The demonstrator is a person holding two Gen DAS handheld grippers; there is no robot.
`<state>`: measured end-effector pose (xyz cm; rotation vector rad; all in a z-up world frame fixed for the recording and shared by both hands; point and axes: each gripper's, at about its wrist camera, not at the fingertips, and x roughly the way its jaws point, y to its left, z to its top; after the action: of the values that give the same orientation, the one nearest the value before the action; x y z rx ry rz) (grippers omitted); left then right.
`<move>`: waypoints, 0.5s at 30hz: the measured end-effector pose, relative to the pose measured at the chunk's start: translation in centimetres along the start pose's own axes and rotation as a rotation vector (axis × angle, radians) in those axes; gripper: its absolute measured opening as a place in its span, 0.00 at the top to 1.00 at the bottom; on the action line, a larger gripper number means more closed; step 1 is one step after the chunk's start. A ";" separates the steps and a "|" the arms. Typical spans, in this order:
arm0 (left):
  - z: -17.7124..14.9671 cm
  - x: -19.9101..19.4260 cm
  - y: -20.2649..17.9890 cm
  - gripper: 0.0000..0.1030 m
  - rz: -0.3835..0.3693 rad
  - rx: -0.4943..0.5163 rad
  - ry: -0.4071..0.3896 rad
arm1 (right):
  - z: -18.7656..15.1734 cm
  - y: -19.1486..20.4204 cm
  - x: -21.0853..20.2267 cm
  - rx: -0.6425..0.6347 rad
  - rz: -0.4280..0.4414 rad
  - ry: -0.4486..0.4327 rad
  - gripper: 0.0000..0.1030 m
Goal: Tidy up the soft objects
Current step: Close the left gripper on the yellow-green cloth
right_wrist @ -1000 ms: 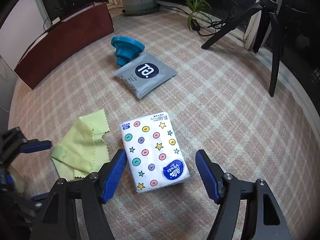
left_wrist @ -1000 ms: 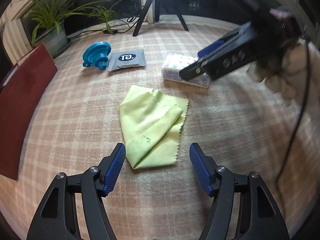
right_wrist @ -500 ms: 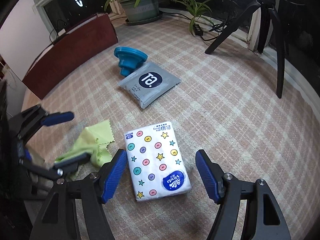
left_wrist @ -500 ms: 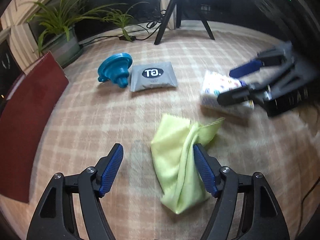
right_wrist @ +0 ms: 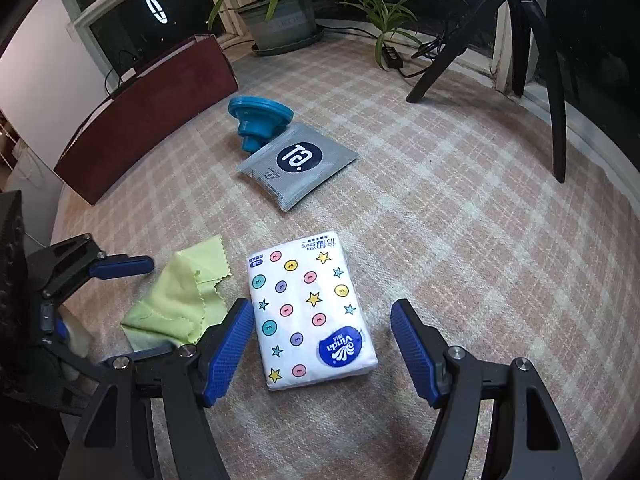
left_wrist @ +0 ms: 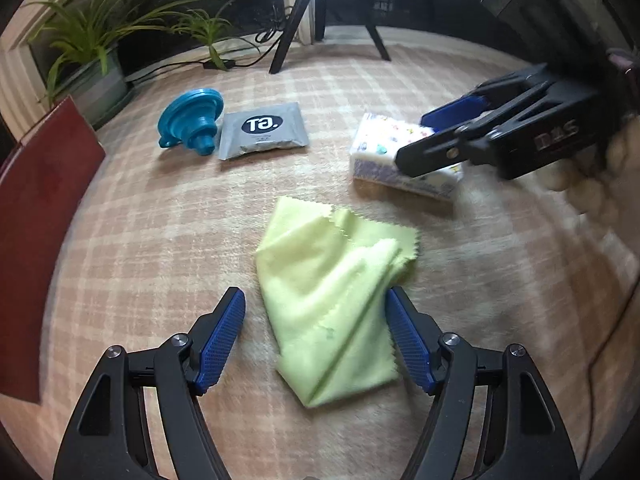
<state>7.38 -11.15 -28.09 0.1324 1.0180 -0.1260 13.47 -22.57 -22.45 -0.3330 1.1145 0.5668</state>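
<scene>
The checked surface (right_wrist: 460,240) carries everything. The tissue pack (right_wrist: 310,310) lies between the spread right tongs (right_wrist: 322,348), untouched. The crumpled green cloth (left_wrist: 332,300) lies between the left tongs (left_wrist: 314,336), which have just been opening; its right pad seems to touch the cloth.

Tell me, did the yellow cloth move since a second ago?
Yes. The yellow cloth went from flat and folded to bunched up, and it now lies closer to the tissue pack, which stayed where it was on the carpet.
</scene>
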 end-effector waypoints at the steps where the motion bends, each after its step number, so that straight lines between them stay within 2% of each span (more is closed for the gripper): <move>1: 0.2 0.2 0.2 0.28 0.002 -0.006 -0.007 | 0.0 0.0 0.0 0.001 0.000 -0.002 0.34; 5: 1.0 0.7 1.6 0.28 0.049 -0.055 -0.022 | 0.2 0.0 -0.1 0.000 -0.001 -0.006 0.34; 7: 1.3 0.9 2.3 0.30 0.029 -0.081 -0.019 | 0.2 0.0 0.0 -0.004 -0.002 -0.004 0.34; 9: 1.3 0.9 2.3 0.36 0.015 -0.075 -0.023 | 0.2 0.0 0.2 -0.008 -0.003 0.000 0.34; 13: 1.3 0.9 1.6 0.40 -0.022 -0.058 -0.036 | 0.3 -0.1 0.4 -0.006 0.000 -0.002 0.34; 15: 1.5 1.0 1.3 0.52 -0.039 -0.053 -0.040 | 0.4 -0.2 0.4 -0.007 -0.003 -0.004 0.34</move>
<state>9.37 -10.15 -28.14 0.0616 0.9830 -0.1371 14.02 -22.36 -22.67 -0.3395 1.1080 0.5683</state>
